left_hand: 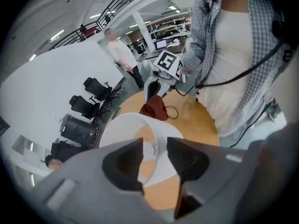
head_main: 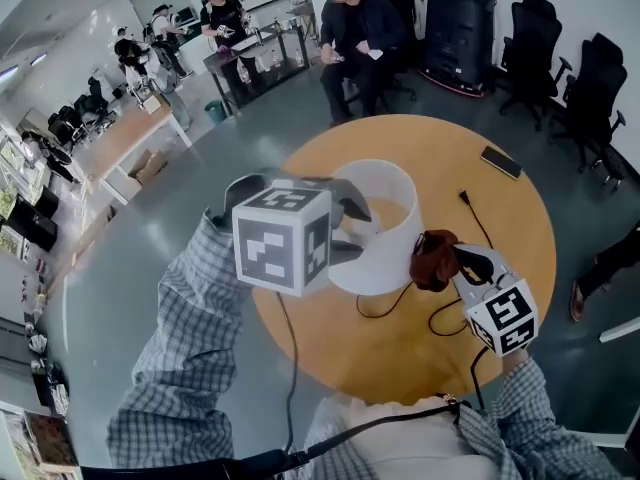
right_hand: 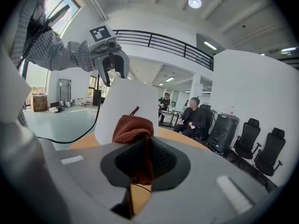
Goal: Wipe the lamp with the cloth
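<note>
Lamp [head_main: 385, 268], a white drum open at the top, stood on the round orange bench [head_main: 450, 153] in the middle of the head view. Over the lamp's left rim hung the left hand-held gripper [head_main: 352, 230], pointing steeply down with its jaws apart. In the left gripper view, the rim and a strip of white wall showed in the gap between the jaws, and neither pad pressed on them. In the right gripper view, that same hand-held gripper sat at the upper left of the frame, just above the lamp's top edge. Whether it touched the edge could not be told.

Low and right of the lamp in the head view, the right hand-held gripper [head_main: 452, 260] was clamped on a reddish-brown cloth [head_main: 432, 258]. A fold of the cloth was pinched between the pads and the rest was bunched ahead of them. The cloth sat just beside the lamp's right wall, but contact could not be made out.

A black cord [head_main: 383, 315] looped over the bench below the lamp. A dark phone [head_main: 500, 161] lay near the bench's upper right edge, well apart from the lamp. Beyond the bench, at the top of the frame, a person [head_main: 355, 28] sat, and black chairs [head_main: 590, 98] stood at the upper right
</note>
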A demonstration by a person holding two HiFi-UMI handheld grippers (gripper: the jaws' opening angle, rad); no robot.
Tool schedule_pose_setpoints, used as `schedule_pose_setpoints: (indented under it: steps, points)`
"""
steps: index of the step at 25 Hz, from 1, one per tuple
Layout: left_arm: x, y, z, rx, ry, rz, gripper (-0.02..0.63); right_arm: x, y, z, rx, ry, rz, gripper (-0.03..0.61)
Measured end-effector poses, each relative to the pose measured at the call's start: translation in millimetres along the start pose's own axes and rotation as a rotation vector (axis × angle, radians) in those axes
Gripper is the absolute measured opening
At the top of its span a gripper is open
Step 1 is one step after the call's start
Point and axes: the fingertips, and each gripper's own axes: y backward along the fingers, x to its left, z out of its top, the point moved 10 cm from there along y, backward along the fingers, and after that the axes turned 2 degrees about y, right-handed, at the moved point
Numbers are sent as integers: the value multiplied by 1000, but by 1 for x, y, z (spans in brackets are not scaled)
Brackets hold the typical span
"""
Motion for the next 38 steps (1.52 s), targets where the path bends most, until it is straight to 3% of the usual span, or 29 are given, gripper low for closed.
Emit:
schedule_pose_setpoints:
  steps: [5,8,14,17,20,25,30,33,38]
  points:
    - [0,-10,4,18,1,-106,96,-2,7,-4,0,-9,-1,29]
    - [0,-12,3,9,7,-142,86,1,7,-3,-10,-10,4,29]
    - [12,-6,-7,-55,106,-272,51,7,6,2,-31,-12,10,29]
    - [20,-6,-11,-66,117,-296,46,8,8,3,-50,-29,4,29]
    - [33,-8,-14,-76,126,-314,43,10,17,7,-118,-25,22,29]
    - [60,-10,-19,-103,149,-322,46,33,34,35,-281,32,140,29]
    - [81,-12,-26,-134,178,-307,54,61,21,15,-201,0,199,29]
    - [88,-13,-31,-150,191,-301,57,72,-12,-18,-168,-65,180,29]
    - [103,-13,-39,-169,211,-306,60,79,-85,-39,-61,-114,108,29]
